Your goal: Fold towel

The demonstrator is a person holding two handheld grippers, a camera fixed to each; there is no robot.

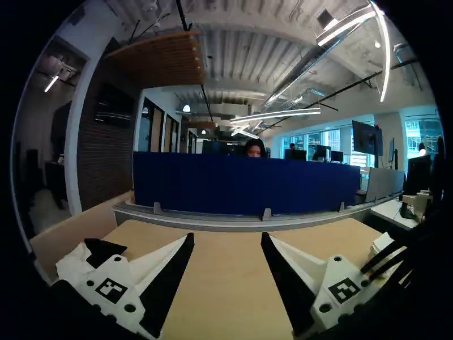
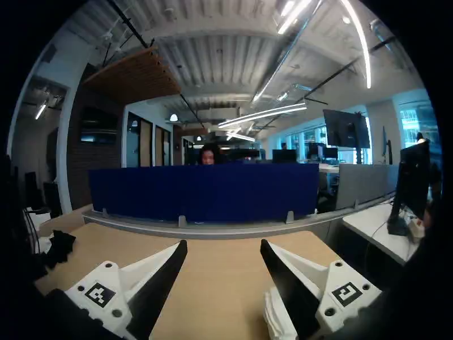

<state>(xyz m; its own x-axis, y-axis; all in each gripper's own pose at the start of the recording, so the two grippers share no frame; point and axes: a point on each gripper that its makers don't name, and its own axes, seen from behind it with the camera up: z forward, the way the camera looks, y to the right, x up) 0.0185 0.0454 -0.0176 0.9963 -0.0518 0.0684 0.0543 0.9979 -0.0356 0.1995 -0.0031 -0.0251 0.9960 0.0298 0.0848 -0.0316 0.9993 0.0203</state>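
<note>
In the left gripper view my left gripper (image 1: 226, 249) is open, its white and black fingers spread over a bare light wooden table (image 1: 226, 283) with nothing between them. My right gripper (image 2: 223, 255) is open too and hovers over the same kind of tabletop (image 2: 221, 289). A white folded towel (image 2: 273, 310) lies on the table at the bottom of the right gripper view, partly hidden under the right finger (image 2: 294, 283). At the right edge of the left gripper view I see a white object (image 1: 383, 243) with black cables; I cannot tell what it is.
A blue partition (image 1: 243, 184) on a grey rail closes the far edge of the table (image 2: 204, 192). A person's head shows behind it. Desks with monitors (image 2: 410, 181) stand to the right. A dark object (image 2: 59, 246) lies at the table's left edge.
</note>
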